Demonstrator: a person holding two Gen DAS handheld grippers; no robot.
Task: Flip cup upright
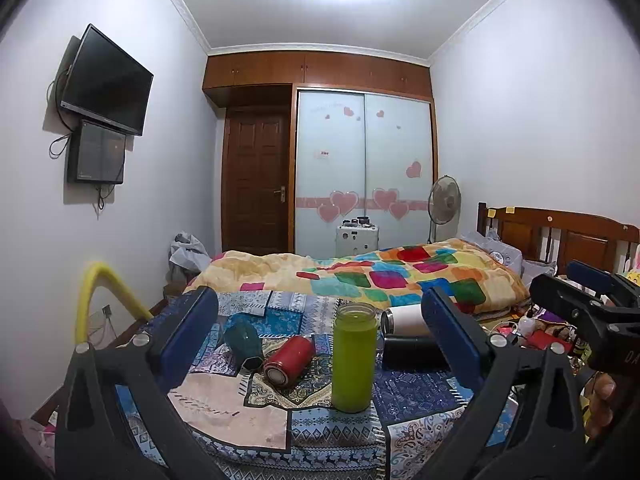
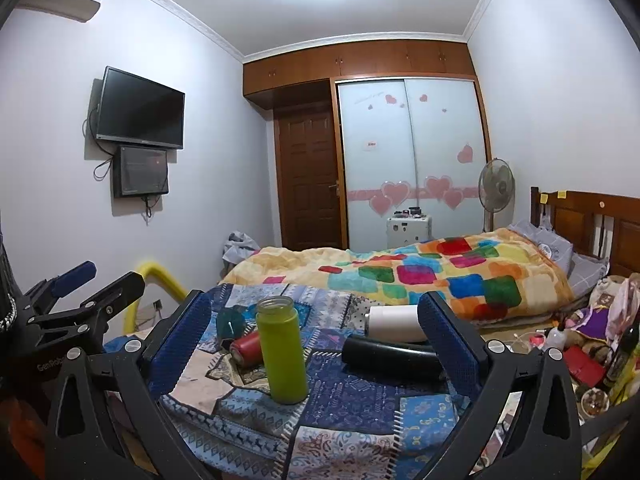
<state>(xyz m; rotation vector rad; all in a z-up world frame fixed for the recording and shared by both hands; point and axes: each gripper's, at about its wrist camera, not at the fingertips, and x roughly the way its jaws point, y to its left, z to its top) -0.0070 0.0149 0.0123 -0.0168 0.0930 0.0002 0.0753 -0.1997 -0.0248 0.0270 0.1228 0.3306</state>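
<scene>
A green cup (image 1: 354,357) stands upright on the patchwork cloth (image 1: 320,432), open mouth up; it also shows in the right wrist view (image 2: 282,354). A red cup (image 1: 289,360) (image 2: 245,349), a teal cup (image 1: 243,340) (image 2: 230,322), a white cup (image 1: 404,320) (image 2: 396,322) and a black cup (image 1: 412,354) (image 2: 392,354) lie on their sides around it. My left gripper (image 1: 320,344) is open and empty, short of the cups. My right gripper (image 2: 316,344) is open and empty, also held back. Each gripper shows at the edge of the other's view.
A bed with a colourful checked quilt (image 1: 380,276) lies behind the cloth. A yellow padded rail (image 1: 100,292) stands at left. Clutter (image 2: 580,344) lies at right by the wooden headboard (image 2: 592,220). A fan (image 1: 444,200) and wardrobe (image 1: 364,172) stand at the back.
</scene>
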